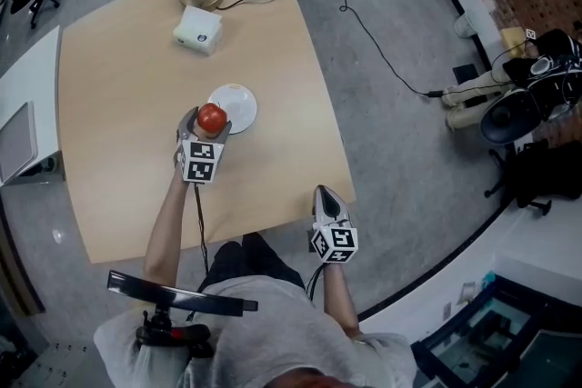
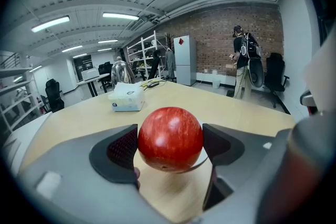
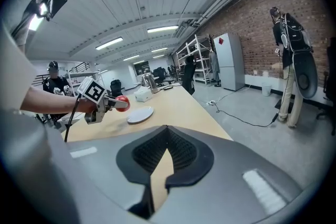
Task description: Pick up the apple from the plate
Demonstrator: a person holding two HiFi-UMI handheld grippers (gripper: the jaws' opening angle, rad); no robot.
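- Left gripper (image 1: 210,124): I am pinching the apple (image 2: 170,138) between both dark pads, one pad on each flank; the jaws are standing wide because the fruit is wide.
- Apple, place: it is sitting dead centre in my left gripper, straight ahead of the gripper's camera and bulging above the tops of both pads. Its underside is showing free, with nothing touching it from below.
- Apple, axis: it is round, so I am finding no long axis to line up with. The grip is running across its middle.
- Plate (image 1: 241,104): it is lying empty on the tabletop (image 1: 127,77), just ahead of my left gripper and a little to its right, and lower than the apple. From the right gripper view, the fruit is hanging beside the plate and above its rim.
- Relation the next move turns on: the plate is under and ahead of the jaws, so I am judging the clear way out to be upward and back toward me.
- Right gripper (image 1: 328,200): its pads are pressed together on nothing. It is hovering at the near tabletop edge, well apart from the apple and to the right of it, so the left hand is the nearer one by far.
- Risk, as I am judging it: smooth round skin may roll within the pads if I tilt the gripper.
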